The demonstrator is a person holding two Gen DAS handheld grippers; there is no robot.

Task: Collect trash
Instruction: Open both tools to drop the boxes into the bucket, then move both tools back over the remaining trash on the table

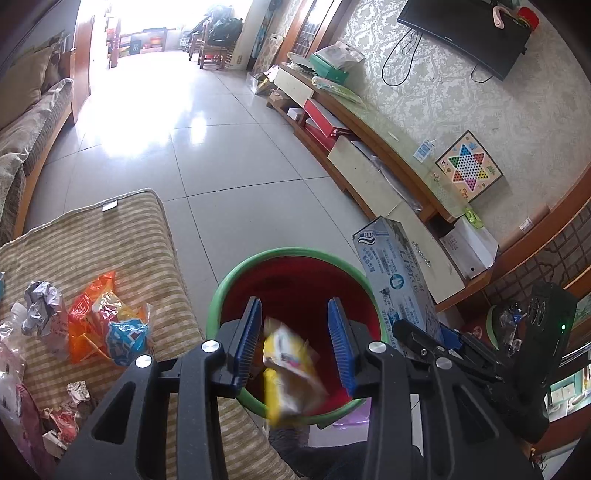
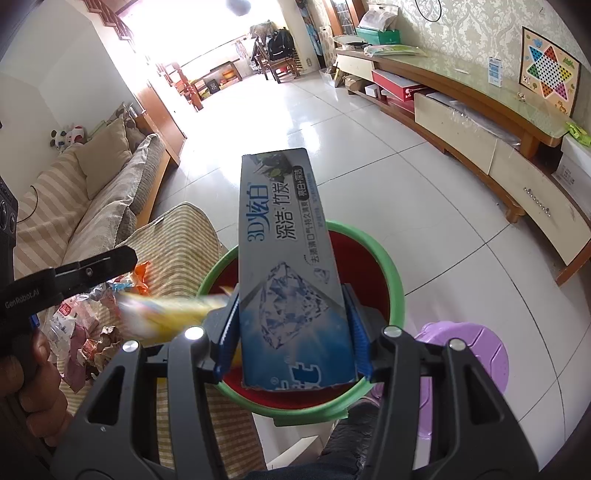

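With our left tongs (image 1: 295, 343) spread wide, a yellow wrapper (image 1: 290, 365) falls between them into the bin (image 1: 221, 291) below, while our right tongs (image 2: 291, 332) clamp the toothpaste box (image 2: 288, 258) over it for dropping.

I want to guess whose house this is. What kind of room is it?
Most likely a home living room: a striped fabric sofa along one wall, a black flat television hung above a long wooden cabinet, and a shiny tiled floor.

yellow wrapper (image 1: 286, 363): motion-blurred above the red bin (image 1: 295, 284), print unreadable
bin floor: hidden behind the toothpaste box (image 2: 291, 273)
pink bag (image 1: 14, 373): cut off at left edge, far from bin
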